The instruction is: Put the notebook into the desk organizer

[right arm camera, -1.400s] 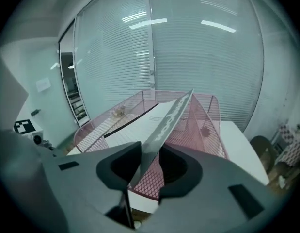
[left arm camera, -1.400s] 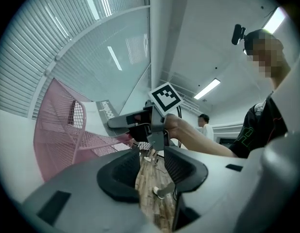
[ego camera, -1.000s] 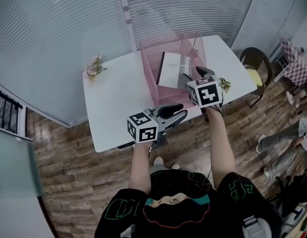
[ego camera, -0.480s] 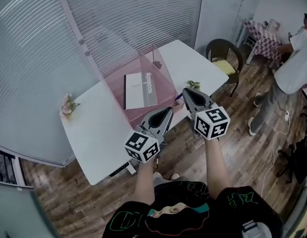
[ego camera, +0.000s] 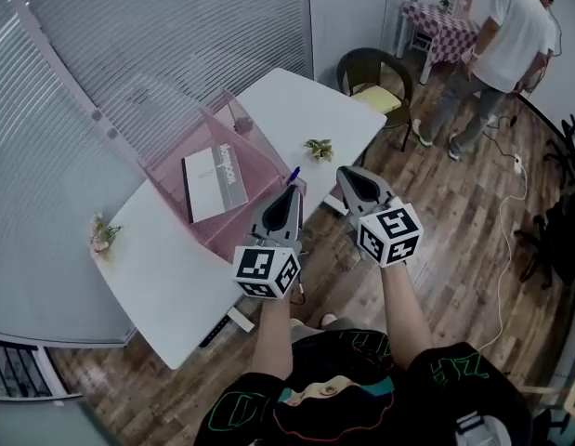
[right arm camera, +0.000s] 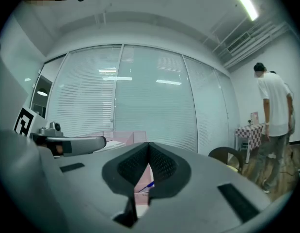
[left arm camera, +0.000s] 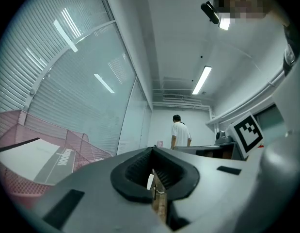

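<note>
White table (ego camera: 176,268) held one organizer (ego camera: 254,165) with one notebook (ego camera: 215,182) inside; left gripper (ego camera: 290,193) and right gripper (ego camera: 348,176) were both closed, empty; one pen (ego camera: 294,174) showed half hidden.

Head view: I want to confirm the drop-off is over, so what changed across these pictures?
Both grippers drew back from the white table toward the person. The right gripper left the pink mesh desk organizer, and the left gripper left the table's edge. Both pairs of jaws went from apart to shut, with nothing between them. The white notebook stayed lying in the organizer.
</note>
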### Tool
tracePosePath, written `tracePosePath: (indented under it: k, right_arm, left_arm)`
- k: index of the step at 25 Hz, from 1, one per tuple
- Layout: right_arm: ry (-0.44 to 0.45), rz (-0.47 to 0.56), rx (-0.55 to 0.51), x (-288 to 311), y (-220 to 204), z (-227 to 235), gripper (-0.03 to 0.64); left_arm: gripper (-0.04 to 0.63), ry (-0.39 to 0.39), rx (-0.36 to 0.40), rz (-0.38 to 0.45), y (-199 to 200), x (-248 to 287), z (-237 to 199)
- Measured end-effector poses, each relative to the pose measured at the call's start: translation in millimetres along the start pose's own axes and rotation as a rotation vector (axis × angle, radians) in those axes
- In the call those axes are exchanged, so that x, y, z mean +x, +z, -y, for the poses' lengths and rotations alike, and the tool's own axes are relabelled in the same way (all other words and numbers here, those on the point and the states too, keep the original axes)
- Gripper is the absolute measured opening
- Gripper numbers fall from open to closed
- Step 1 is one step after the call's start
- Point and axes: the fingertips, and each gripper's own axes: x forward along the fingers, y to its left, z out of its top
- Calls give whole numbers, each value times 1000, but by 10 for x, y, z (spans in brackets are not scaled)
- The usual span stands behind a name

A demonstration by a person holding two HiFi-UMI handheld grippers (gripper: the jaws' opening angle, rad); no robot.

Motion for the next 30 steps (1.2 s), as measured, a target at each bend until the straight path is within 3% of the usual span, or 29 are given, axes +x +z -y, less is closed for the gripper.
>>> tracePosePath:
  k: [10,18,30]
  right_arm:
    - [-43,20,-43,-142,-77,211,3]
    - [-91,16,-41,-204,-132,410,3]
    - [-127,30,-59,-260,-78,621,3]
  left_arm:
    - [-5,-7,25,-35,-197,219,92]
    - [-5,81,36,-82,-320,398,11]
    - [-5,80,43,-55,-270,568,50]
